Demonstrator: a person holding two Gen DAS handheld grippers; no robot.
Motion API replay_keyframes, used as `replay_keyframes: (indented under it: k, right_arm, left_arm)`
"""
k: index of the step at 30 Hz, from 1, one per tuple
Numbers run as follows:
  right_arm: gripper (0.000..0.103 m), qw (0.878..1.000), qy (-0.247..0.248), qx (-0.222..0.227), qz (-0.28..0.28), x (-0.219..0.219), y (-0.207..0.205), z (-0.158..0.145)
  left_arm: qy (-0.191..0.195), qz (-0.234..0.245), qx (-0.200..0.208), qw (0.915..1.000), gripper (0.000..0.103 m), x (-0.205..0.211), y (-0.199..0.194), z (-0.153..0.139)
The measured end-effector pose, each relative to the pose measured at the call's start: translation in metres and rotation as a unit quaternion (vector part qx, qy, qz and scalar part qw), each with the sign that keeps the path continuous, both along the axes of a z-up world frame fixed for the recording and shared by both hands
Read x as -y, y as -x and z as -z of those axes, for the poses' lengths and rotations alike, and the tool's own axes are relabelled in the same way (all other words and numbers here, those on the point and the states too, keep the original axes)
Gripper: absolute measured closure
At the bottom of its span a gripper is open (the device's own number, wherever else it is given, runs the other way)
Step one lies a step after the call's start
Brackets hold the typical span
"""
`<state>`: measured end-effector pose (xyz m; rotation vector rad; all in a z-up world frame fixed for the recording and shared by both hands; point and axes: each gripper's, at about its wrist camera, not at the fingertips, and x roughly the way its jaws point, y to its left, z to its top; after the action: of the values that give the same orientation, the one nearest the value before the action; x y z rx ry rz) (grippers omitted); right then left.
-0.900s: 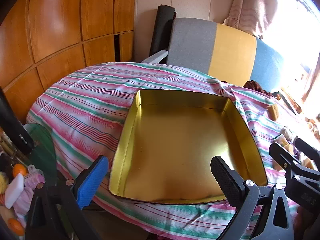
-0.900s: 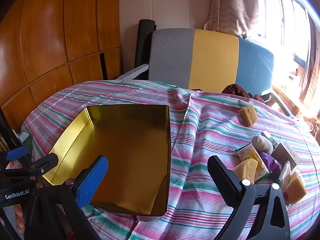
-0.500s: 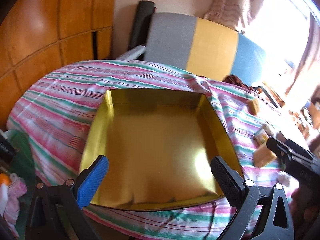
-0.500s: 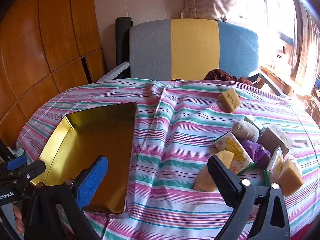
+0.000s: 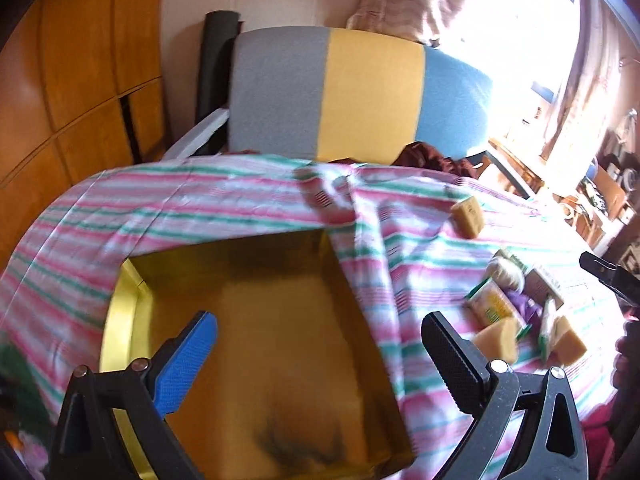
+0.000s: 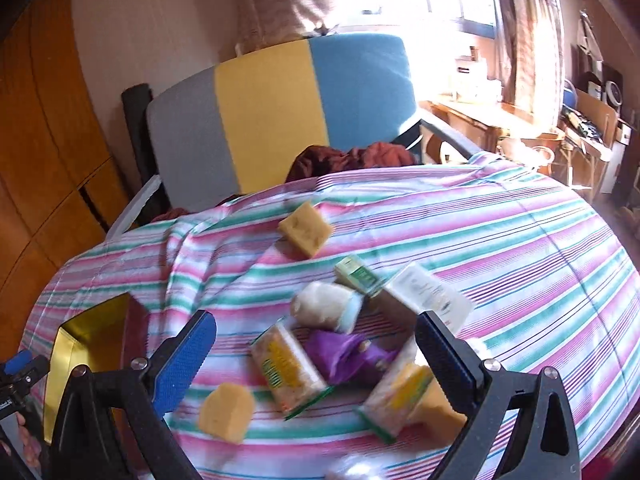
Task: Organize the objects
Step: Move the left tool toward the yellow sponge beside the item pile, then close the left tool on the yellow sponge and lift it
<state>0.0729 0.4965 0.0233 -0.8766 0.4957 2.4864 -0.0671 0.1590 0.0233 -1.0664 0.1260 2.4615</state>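
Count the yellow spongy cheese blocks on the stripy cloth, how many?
3. One cheese block sits alone on the far side, one lies nearest the gold tray, one is half hidden under a packet. The pile may hide more.

Both views were taken from wrist level, tilted down over the near edge of the striped tabletop [image 5: 224,208]. The left view was held close above the gold tray [image 5: 120,320]; the right view was aimed at the pile of packets [image 6: 288,368]. Tray, packets and chair [image 6: 272,120] were shared by both.
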Motion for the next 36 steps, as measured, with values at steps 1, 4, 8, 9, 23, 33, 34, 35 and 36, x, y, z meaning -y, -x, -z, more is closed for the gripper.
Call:
replay_keyframes:
  k: [1, 4, 8, 9, 23, 33, 34, 35, 36]
  right_arm:
    - [0.001, 1.000, 0.001, -0.003, 0.017, -0.015, -0.001, 0.001]
    - [0.001, 0.998, 0.010, -0.023, 0.056, -0.049, -0.009, 0.002]
    - [0.001, 0.993, 0.008, -0.074, 0.089, -0.068, -0.028, 0.007]
    - [0.001, 0.992, 0.013, -0.082, 0.098, -0.071, -0.032, 0.011]
    - [0.001, 0.987, 0.129, -0.082, 0.048, -0.090, -0.025, 0.036]
    - [0.001, 0.980, 0.166, -0.102, 0.044, -0.095, -0.033, 0.037]
    - [0.001, 0.980, 0.169, -0.101, 0.043, -0.095, -0.032, 0.037]
    - [0.001, 0.979, 0.170, -0.100, 0.044, -0.096, -0.032, 0.038]
    - [0.001, 0.979, 0.171, -0.100, 0.045, -0.097, -0.032, 0.038]
  left_arm:
    - [0.002, 0.008, 0.002, 1.0000, 0.000, -0.013, 0.006, -0.003]
    - [0.000, 0.038, 0.023, 0.9990, 0.000, -0.067, 0.028, -0.007]
    - [0.011, 0.069, 0.027, 0.9972, 0.000, -0.132, 0.048, -0.005]
    - [0.019, 0.078, 0.025, 0.9965, 0.000, -0.149, 0.053, -0.002]
    - [0.014, 0.080, 0.161, 0.9837, 0.003, -0.326, 0.125, 0.065]
    - [0.046, 0.025, 0.184, 0.9816, 0.003, -0.378, 0.156, 0.108]
    - [0.051, 0.024, 0.182, 0.9818, 0.006, -0.383, 0.157, 0.110]
    - [0.053, 0.025, 0.183, 0.9815, 0.015, -0.386, 0.158, 0.112]
    - [0.055, 0.032, 0.188, 0.9801, 0.030, -0.389, 0.159, 0.115]
